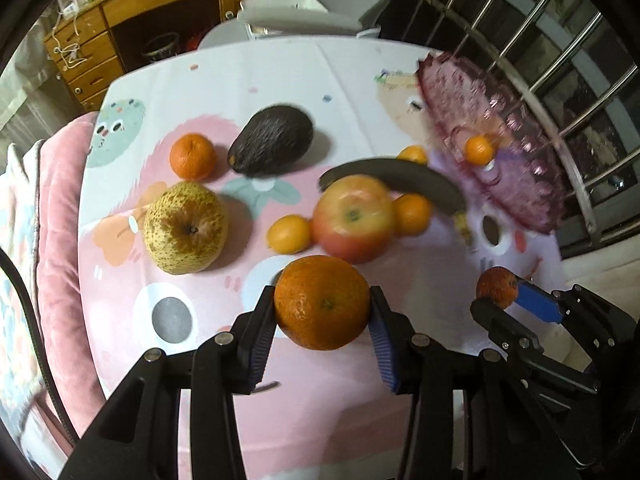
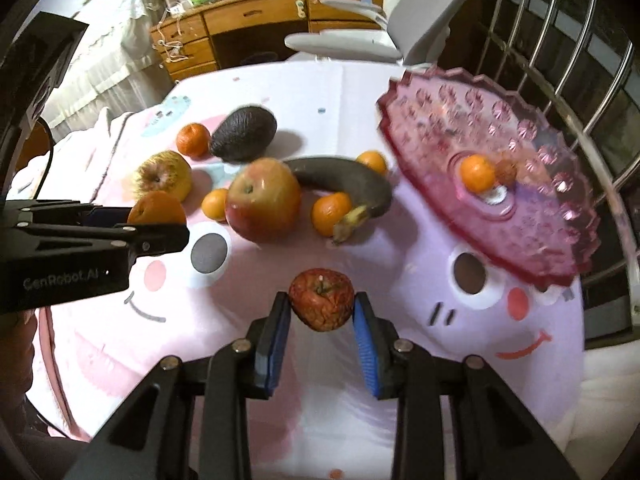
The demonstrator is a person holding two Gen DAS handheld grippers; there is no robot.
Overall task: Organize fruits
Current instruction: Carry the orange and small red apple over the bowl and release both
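The left gripper [image 1: 322, 308] is clamping a large orange [image 1: 322, 302] and the right gripper [image 2: 322, 306] is pinching a wrinkled red fruit [image 2: 321, 299], both near the pink glass plate [image 2: 540, 240], seemingly for unloading there.

R gripper [image 2: 322, 306] clamps a wrinkled red fruit [image 2: 321, 300] above the cloth's [image 2: 280, 360] near-centre. L gripper [image 2: 158, 224] at left edge holds an orange [image 2: 157, 207]. Pink tray [image 2: 532, 208] near right edge w/ a tangerine [image 2: 477, 173]. Apple [image 2: 263, 199], banana [image 2: 344, 186] mid-cloth.
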